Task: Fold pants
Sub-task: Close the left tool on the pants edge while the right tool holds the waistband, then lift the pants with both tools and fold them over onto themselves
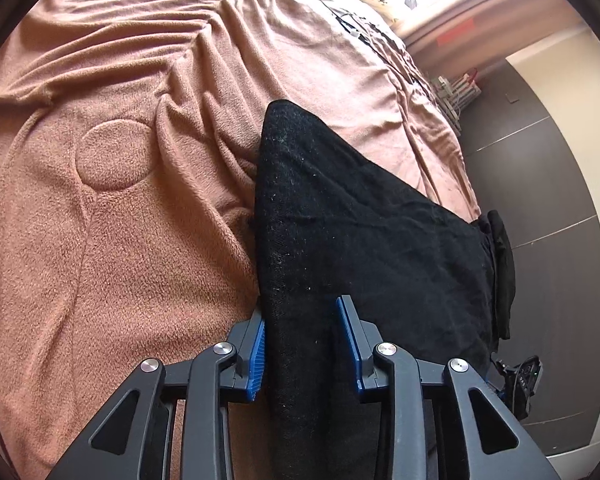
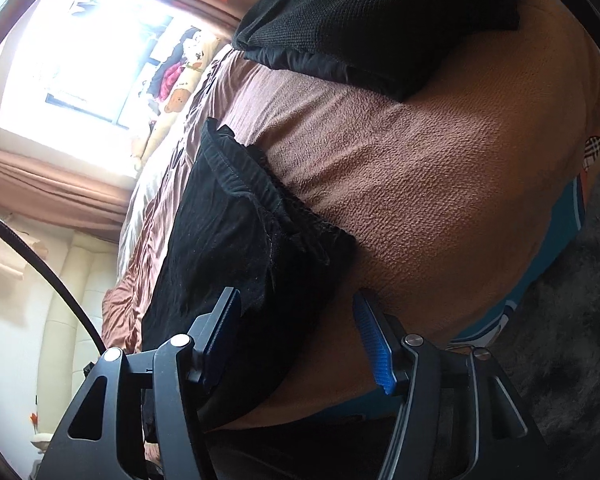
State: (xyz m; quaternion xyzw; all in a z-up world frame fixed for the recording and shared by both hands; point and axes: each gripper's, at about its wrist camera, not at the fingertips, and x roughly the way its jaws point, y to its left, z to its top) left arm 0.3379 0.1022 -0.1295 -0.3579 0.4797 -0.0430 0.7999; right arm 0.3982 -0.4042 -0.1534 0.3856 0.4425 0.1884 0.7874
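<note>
The black knitted pants (image 1: 360, 216) lie folded on a brown fleece blanket (image 1: 111, 240) covering the bed. The left gripper (image 1: 304, 344) has its jaws narrowed on a raised fold of them. The right gripper (image 2: 295, 340) stands half open, loose about the waistband end. Another black garment (image 2: 380, 20) lies farther off.

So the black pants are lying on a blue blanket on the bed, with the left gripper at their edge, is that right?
Not quite: the blanket is pinkish brown, not blue, as the left wrist view shows. The black pants do lie on it, with the left gripper at their edge.
</note>
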